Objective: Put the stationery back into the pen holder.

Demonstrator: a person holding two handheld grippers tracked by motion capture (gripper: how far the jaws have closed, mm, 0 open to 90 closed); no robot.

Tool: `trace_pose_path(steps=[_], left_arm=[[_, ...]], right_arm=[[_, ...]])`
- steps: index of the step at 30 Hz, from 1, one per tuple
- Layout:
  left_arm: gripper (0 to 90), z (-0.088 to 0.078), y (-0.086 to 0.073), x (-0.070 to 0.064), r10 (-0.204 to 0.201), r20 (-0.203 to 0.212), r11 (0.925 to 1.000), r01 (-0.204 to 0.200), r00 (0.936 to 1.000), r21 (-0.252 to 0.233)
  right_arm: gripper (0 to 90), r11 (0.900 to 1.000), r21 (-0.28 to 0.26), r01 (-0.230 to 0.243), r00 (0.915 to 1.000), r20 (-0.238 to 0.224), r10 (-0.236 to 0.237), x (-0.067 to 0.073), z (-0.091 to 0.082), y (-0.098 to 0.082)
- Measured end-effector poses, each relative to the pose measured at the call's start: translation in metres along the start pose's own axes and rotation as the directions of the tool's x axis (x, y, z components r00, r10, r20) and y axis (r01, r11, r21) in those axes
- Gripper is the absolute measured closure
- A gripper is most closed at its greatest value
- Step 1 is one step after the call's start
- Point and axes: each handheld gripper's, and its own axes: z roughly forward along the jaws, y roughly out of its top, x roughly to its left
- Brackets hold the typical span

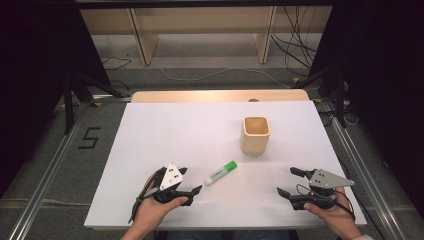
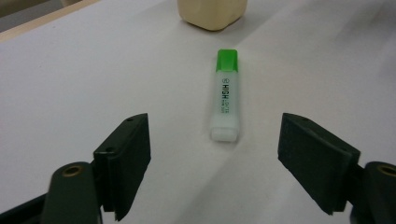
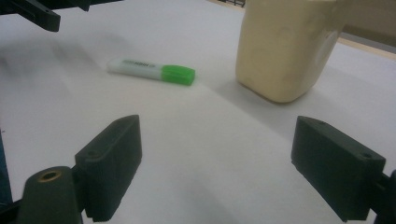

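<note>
White table [image 1: 165, 130] first, broad and bare, with plenty of free surface on all 4 sides of the action. Next down in size, the beige cup [image 1: 255, 134] standing upright toward the far right, mouth open. Now the left gripper [image 1: 190, 182], jaws spread wide with nothing between them, aimed straight along the green highlighter [image 2: 226, 95]. The right gripper [image 1: 288, 181] sits near the table's right front, jaws also apart and empty. Smallest of all, that highlighter: lying flat near the table's middle, just ahead of the left gripper, green cap pointing toward the cup, well apart from it. It looks light, rigid, smooth plastic, likely a bit slippery. Best bite is across the flat white barrel, mid-length. The front edge is close behind the hands; the room lies forward.
</note>
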Motion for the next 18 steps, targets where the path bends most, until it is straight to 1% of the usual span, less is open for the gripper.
trace_pose_path(steps=[1, 2, 3, 4, 5, 6, 7, 8, 11, 12, 14, 15, 18], left_arm=[[29.7, 0.0, 0.001, -0.001, 0.003, 0.003, 1.0, -0.003, 1.0, 0.003], [29.7, 0.0, 0.002, -0.001, 0.005, 0.004, 1.0, -0.005, 1.0, 0.002], [38.8, 0.0, 0.003, -0.002, 0.008, -0.002, 1.0, -0.008, 1.0, -0.001], [44.9, 0.0, 0.004, -0.003, 0.011, -0.007, 0.9999, -0.011, 0.9999, -0.001], [44.9, -0.001, 0.005, -0.003, 0.013, -0.005, 0.9999, -0.013, 0.9999, -0.001], [56.4, -0.002, 0.007, -0.003, 0.008, 0.001, 0.9999, -0.008, 1.0, 0.007], [56.4, -0.002, 0.008, -0.003, 0.008, 0.007, 0.9998, -0.008, 0.9999, 0.02], [66.6, -0.002, 0.009, -0.004, 0.008, 0.009, 0.9997, -0.008, 0.9999, 0.023], [77.9, 0.0, 0.011, -0.006, 0.008, 0.019, 0.9991, -0.008, 0.9998, 0.041], [81.8, 0.001, 0.012, -0.007, 0.004, 0.029, 0.9986, -0.005, 0.9996, 0.052], [88.3, 0.004, 0.014, -0.009, 0.0, 0.048, 0.9972, -0.004, 0.9989, 0.074], [89.5, 0.006, 0.016, -0.011, 0.0, 0.054, 0.9963, -0.004, 0.9985, 0.086], [89.7, 0.014, 0.02, -0.016, 0.003, 0.093, 0.9921, -0.015, 0.9957, 0.124]], right_arm=[[16.9, 1.0, 0.002, -0.001, 1.0, -0.003, 0.001, 0.0, 0.0, 0.0], [16.9, 1.0, 0.002, -0.001, 1.0, -0.003, 0.001, 0.0, 0.0, 0.0], [16.9, 1.0, 0.0, 0.003, 1.0, -0.003, -0.003, 0.0, -0.001, -0.001], [16.9, 1.0, 0.001, -0.001, 1.0, -0.003, 0.001, 0.0, -0.002, -0.001], [16.9, 1.0, 0.001, -0.001, 1.0, -0.003, 0.001, 0.0, -0.002, -0.001], [16.9, 1.0, 0.0, 0.0, 1.0, -0.003, 0.0, 0.0, -0.003, -0.001], [16.9, 1.0, 0.0, 0.0, 1.0, -0.003, 0.0, 0.0, -0.003, -0.001], [16.9, 1.0, 0.0, -0.003, 1.0, -0.001, 0.003, 0.001, -0.004, -0.002], [16.9, 1.0, 0.003, 0.003, 1.0, 0.0, -0.003, 0.001, -0.004, -0.001], [16.9, 1.0, 0.002, 0.004, 1.0, 0.001, -0.004, 0.001, -0.004, -0.001], [16.9, 1.0, -0.001, 0.004, 1.0, -0.002, -0.004, 0.001, -0.003, -0.001], [16.9, 1.0, 0.0, 0.005, 1.0, -0.003, -0.005, 0.002, -0.003, -0.001], [16.9, 1.0, 0.001, 0.006, 1.0, -0.004, -0.006, 0.003, -0.002, -0.001]])
